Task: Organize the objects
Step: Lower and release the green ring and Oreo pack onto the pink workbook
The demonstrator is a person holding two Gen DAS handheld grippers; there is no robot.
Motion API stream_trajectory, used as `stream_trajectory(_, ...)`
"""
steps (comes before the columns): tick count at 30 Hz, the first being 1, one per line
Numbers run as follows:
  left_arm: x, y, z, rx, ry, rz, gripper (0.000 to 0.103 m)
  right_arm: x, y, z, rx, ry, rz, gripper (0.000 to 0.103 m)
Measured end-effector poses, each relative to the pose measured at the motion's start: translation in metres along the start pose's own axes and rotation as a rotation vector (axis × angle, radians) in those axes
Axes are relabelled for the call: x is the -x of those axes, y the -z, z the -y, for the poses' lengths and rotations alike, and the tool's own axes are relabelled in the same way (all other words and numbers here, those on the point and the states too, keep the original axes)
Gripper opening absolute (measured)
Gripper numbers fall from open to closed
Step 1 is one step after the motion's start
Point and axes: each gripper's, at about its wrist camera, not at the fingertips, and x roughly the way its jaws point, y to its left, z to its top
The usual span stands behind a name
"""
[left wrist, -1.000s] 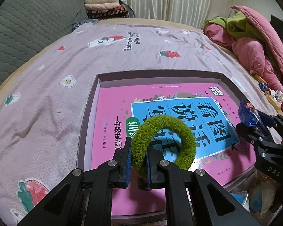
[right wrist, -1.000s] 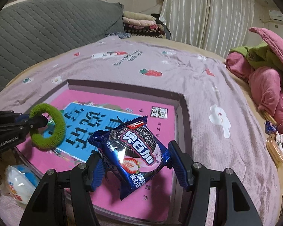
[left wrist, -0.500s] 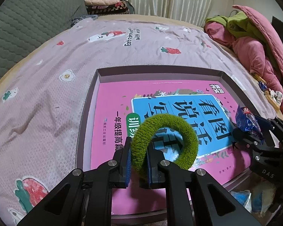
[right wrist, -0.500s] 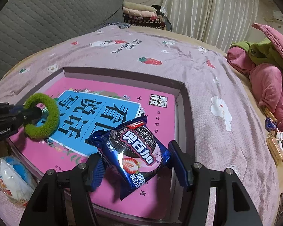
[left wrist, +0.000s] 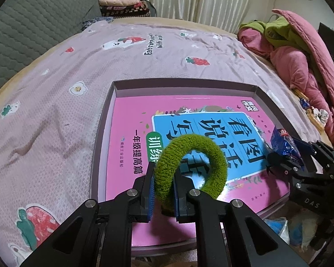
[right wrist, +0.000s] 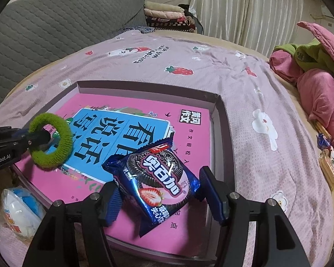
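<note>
My left gripper (left wrist: pixel 163 187) is shut on a fuzzy green hair ring (left wrist: pixel 213 155) and holds it above the near part of a shallow box (left wrist: pixel 104 120) that has a pink book (left wrist: pixel 131 115) lying in it. The ring (right wrist: pixel 65 142) and left gripper (right wrist: pixel 36 141) also show in the right wrist view. My right gripper (right wrist: pixel 160 184) is shut on a blue Oreo cookie packet (right wrist: pixel 160 173), held above the book (right wrist: pixel 196 138) near the box's right wall (right wrist: pixel 222 133). The packet (left wrist: pixel 282 142) shows at right in the left wrist view.
The box lies on a bed with a pink strawberry-print sheet (left wrist: pixel 55 115). A heap of pink and green bedding (left wrist: pixel 300 51) is at the right. A white and blue packet (right wrist: pixel 22 211) lies below the box's near left corner. Small snacks (right wrist: pixel 327 162) lie at the bed's right edge.
Both grippers have moved a little forward over the box, each still holding its object. The grips have not changed.
</note>
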Motion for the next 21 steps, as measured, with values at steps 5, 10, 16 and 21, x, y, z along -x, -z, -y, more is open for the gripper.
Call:
stream_trajectory(5,0.002,0.0,-0.003,0.009,-0.001,-0.009,0.016,0.001,0.0,-0.001,-0.003,-0.009,0.001,0.068)
stream_trajectory(10,0.003,-0.001,-0.006,0.022,0.02,-0.039,0.022,0.003,0.0,0.0,-0.009,-0.019,0.006,0.071)
stream_trajectory(16,0.01,-0.003,-0.005,0.021,0.028,-0.021,0.029,0.006,0.0,0.001,-0.014,-0.016,0.016,0.076)
stream_trajectory(21,0.015,-0.004,-0.005,0.017,0.021,-0.001,0.038,0.012,-0.001,0.003,-0.025,-0.013,0.04,0.077)
